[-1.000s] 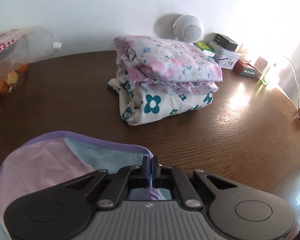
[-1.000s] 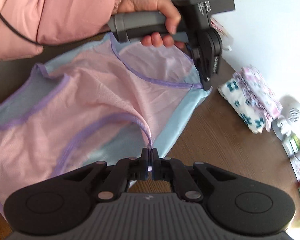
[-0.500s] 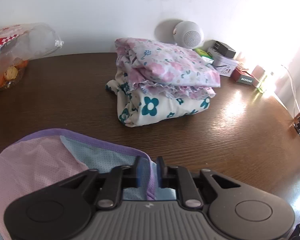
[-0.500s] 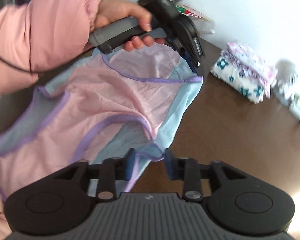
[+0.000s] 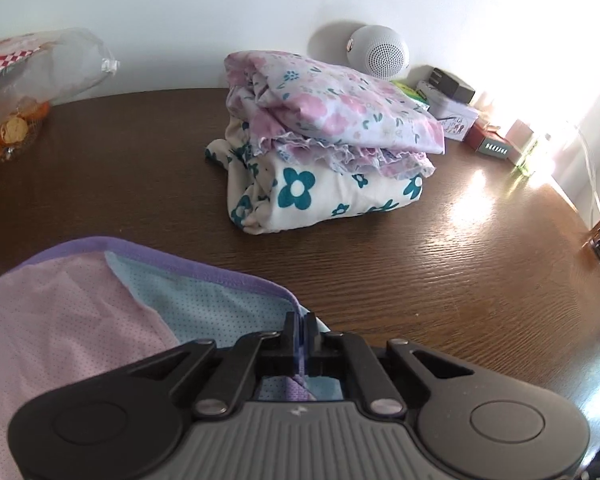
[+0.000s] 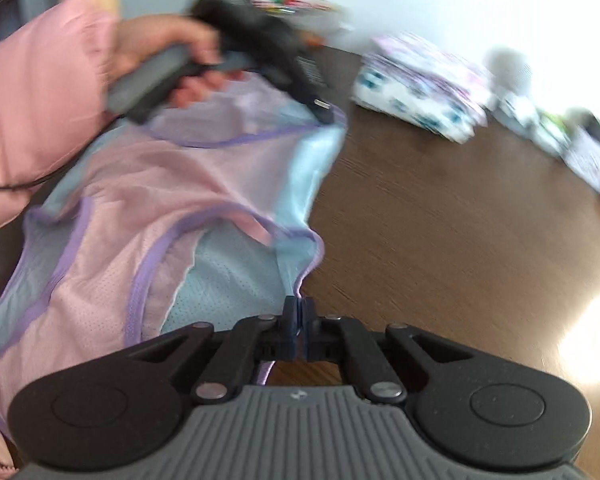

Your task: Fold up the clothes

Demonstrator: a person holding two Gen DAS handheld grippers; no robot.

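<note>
**Both grippers pinch the mesh top**

The top lies spread on the brown table. It is pink and light blue mesh with purple trim. Part of it is folded over, so the blue side shows under the pink.

The right gripper is pinched tight on the purple edge near one corner. The left gripper is pinched tight on another purple edge, at the far corner of the top. A hand in a pink sleeve holds that gripper's handle.

Farther back on the table sits a pile of folded flowery clothes, well apart from the top. Behind the pile a round white speaker stands by the wall, with small boxes beside it. A plastic bag lies at the far left.
</note>
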